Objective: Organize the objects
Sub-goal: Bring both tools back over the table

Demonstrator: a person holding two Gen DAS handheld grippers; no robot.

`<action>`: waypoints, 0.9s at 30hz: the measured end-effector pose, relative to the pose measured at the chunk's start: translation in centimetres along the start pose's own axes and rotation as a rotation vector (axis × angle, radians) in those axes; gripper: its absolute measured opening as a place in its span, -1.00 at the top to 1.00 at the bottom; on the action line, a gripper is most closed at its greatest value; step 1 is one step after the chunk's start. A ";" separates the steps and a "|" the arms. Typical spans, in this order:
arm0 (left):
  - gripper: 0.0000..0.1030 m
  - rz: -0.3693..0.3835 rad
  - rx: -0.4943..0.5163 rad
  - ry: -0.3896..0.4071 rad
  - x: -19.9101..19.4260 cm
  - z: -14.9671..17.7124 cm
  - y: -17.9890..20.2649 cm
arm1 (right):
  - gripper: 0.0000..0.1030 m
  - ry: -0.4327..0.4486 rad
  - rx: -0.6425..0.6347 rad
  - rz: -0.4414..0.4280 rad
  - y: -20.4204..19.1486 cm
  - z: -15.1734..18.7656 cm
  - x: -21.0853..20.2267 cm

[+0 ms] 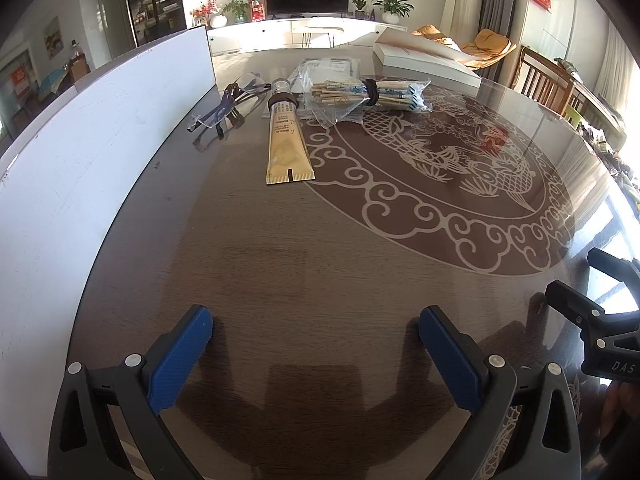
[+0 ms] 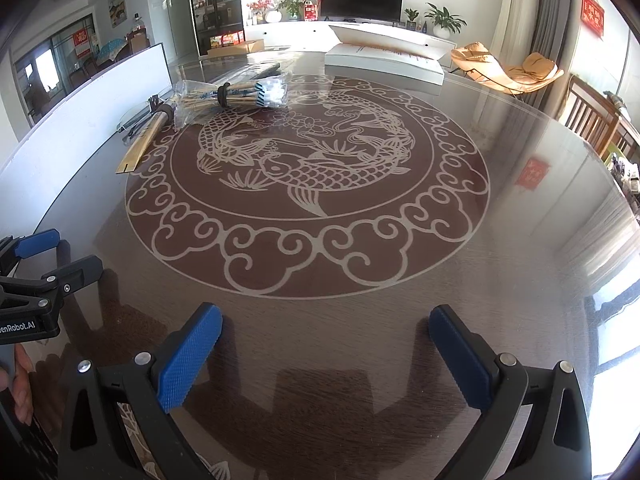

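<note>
Closest to my lens, the left claw [image 1: 316, 344] hangs spread wide over bare bench [image 1: 320, 264], blue pads apart and pinching nothing. On my other feed the right claw [image 2: 326, 344] is spread the same way, empty. Its black body shows at the left feed's right edge, where I read "DAS"; the left claw's body in the right feed reads "enRobot.AI", the start cut off.

I take the carp medallion [image 2: 308, 168] inlaid in the bench as my landmark. On its far-left rim lies a gold tube [image 1: 286, 140], cap pointing away; its printing is too small to read. Left of the tube, outside the medallion, sit clear safety glasses [image 1: 230, 106]. Just right of the tube's cap, a banded bundle of wrapped chopsticks [image 1: 368, 94] rests on clear plastic bags. Beyond the medallion lies a white open box [image 2: 384, 62]. A white board [image 1: 80, 152] stands along the bench's left side.
</note>
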State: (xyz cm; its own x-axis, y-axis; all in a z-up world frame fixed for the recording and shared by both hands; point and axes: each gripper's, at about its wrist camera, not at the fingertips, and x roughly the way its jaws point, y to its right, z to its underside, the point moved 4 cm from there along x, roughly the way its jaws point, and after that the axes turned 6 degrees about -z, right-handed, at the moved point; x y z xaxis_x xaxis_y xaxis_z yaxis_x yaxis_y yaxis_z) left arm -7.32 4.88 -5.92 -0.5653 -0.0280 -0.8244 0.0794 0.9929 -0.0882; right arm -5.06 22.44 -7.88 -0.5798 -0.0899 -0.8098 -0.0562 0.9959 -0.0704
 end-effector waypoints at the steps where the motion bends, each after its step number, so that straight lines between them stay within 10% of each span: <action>1: -1.00 0.000 0.000 0.000 0.0 0.0 0.0 | -1.00 0.000 0.000 0.000 0.0 0.0 0.0; 27: -1.00 0.023 0.005 0.017 0.6 -3.7 -1.1 | -1.00 0.000 0.001 0.000 0.0 0.0 0.0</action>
State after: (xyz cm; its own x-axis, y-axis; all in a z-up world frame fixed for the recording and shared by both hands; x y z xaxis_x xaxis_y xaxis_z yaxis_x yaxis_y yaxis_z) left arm -10.81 4.17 -4.26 -0.5772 -0.0034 -0.8166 0.0968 0.9927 -0.0726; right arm -5.09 22.47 -7.90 -0.5799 -0.0897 -0.8098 -0.0554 0.9960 -0.0706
